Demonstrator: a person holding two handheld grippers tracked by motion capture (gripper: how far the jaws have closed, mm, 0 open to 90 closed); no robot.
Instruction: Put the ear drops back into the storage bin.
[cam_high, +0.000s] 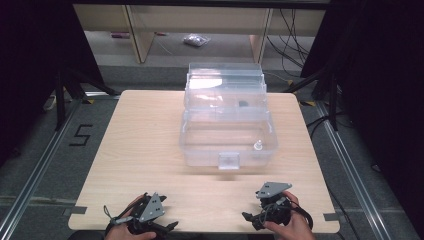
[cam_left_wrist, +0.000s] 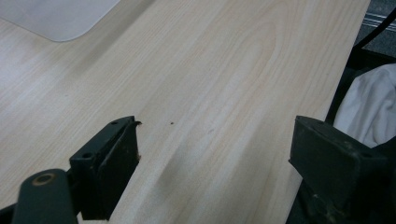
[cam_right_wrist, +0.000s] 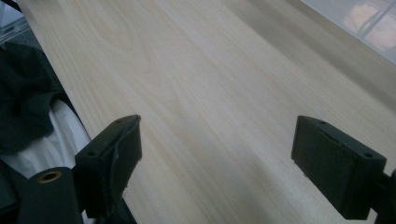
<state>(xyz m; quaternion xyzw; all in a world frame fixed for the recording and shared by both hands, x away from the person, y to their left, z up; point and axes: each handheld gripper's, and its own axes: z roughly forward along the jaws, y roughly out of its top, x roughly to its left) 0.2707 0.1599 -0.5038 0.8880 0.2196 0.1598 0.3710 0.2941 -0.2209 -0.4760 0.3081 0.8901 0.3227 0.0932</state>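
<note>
A clear plastic box (cam_high: 227, 140) stands in the middle of the light wooden table (cam_high: 140, 150) with its lid raised at the back. A small white piece (cam_high: 258, 145) lies inside near its front right corner, and a small dark thing (cam_high: 243, 103) sits in the upper tray. My left gripper (cam_high: 170, 226) rests near the table's front edge at the left, pointing right. Its jaws are wide apart over bare wood (cam_left_wrist: 215, 149). My right gripper (cam_high: 248, 218) lies at the front right, pointing left, also open with nothing between its jaws (cam_right_wrist: 217, 154).
A corner of the clear box (cam_left_wrist: 56, 18) shows far ahead of the left jaws, and its wall (cam_right_wrist: 364, 23) beyond the right jaws. The person's white clothing (cam_left_wrist: 369, 107) hangs past the table's front edge. Black stands and cables flank the table on the floor.
</note>
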